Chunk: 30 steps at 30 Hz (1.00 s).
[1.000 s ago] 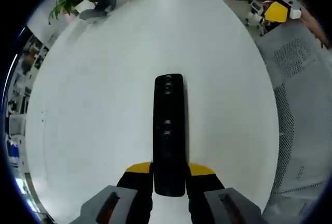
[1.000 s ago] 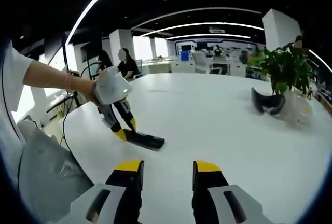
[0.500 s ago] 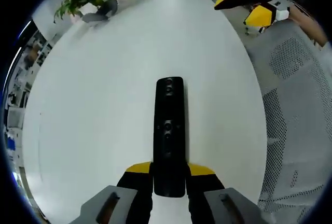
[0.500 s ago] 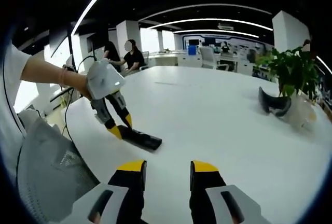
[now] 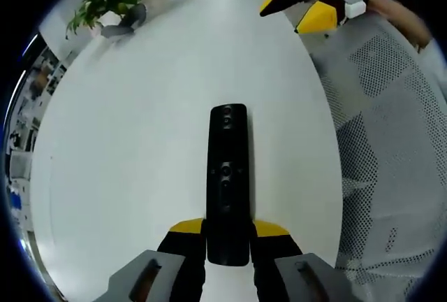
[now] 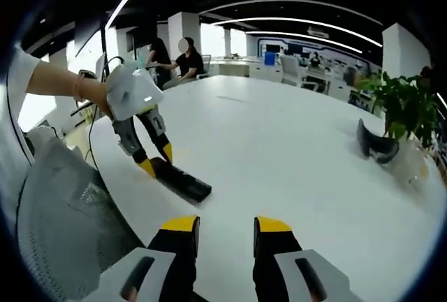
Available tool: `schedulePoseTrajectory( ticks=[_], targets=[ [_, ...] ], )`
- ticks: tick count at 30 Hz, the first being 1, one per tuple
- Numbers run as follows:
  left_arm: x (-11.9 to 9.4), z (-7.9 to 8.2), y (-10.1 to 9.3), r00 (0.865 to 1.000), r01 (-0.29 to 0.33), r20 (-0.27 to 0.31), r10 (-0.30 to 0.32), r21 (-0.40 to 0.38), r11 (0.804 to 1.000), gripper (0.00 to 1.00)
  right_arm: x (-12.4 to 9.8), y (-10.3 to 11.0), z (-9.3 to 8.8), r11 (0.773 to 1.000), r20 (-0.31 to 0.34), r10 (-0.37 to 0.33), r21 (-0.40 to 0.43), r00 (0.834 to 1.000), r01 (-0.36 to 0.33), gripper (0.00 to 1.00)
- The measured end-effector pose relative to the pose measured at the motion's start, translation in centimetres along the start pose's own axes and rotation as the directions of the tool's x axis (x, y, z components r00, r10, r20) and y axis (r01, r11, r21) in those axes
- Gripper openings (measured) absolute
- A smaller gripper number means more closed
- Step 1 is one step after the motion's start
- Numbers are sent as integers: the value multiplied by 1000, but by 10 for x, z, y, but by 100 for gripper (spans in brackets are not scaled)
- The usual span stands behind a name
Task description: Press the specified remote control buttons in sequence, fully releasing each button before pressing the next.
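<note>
- In the left gripper view we see the black remote control (image 5: 228,176) lying lengthwise on the white table (image 5: 140,141), its near end pinched between the yellow-tipped jaws of the left gripper (image 5: 228,235); that end is hidden behind the jaws, and the button markings are too small for us to read.
- In the right gripper view the right gripper (image 6: 220,228) hovers above the table (image 6: 293,155) with its jaws spread and nothing between them.
- There we also see the left gripper (image 6: 155,162) clamped on the remote control (image 6: 181,182) near the table's edge, a hand (image 6: 98,96) gripping its pale body; the jaw tips are partly covered by the remote.
- Compared with a second ago, the right gripper (image 5: 307,5) sits nearer in the left gripper view, while the remote keeps its place between the left jaws.
- Around: a potted plant (image 6: 401,106) with a dark curved object (image 6: 374,141) beside it, well apart from the remote; a mesh chair back (image 6: 63,225); seated people (image 6: 174,61) far off.
</note>
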<state>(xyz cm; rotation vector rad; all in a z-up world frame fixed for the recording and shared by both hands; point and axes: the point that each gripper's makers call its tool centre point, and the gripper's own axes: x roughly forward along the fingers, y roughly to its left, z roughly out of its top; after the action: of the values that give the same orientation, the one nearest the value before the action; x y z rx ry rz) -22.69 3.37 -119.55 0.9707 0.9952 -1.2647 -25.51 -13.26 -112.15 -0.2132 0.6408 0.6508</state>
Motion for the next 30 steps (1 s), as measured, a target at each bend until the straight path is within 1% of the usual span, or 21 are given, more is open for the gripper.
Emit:
schedulePoseTrajectory(
  ticks=[3,10,13,14,18,20,25,30],
  targets=[
    [0,0,-6,1000,5,-8,-5,22,1000,24,3,2,-3,1000,-28,6,-28,1000,-7,28],
    [-1,-1,-17,1000,9,-15,-9,39,999,24,5,3,-12,998,-77,5,-55,997,-10,27],
    [-1,-2,-22,1000,12,-16,-11,52,999,24,7,3,-18,997,-119,-7,-80,993,-3,26],
    [-1,-3,-24,1000,14,-14,-13,54,998,24,7,5,-19,997,-124,-9,-76,992,0,26],
    [-2,-4,-30,1000,17,-8,-16,60,998,24,9,6,-23,994,-152,-12,-106,988,-4,26],
    [-2,-4,-33,1000,15,-3,-15,64,998,24,9,7,-23,993,-156,-11,-116,988,-7,25],
    [-2,-6,-41,1000,21,13,-22,64,998,24,10,12,-24,991,-164,14,-129,986,-35,23],
    [-2,-6,-48,1000,21,17,-22,60,998,24,12,20,-29,985,-197,38,-161,980,-70,21]
  ],
)
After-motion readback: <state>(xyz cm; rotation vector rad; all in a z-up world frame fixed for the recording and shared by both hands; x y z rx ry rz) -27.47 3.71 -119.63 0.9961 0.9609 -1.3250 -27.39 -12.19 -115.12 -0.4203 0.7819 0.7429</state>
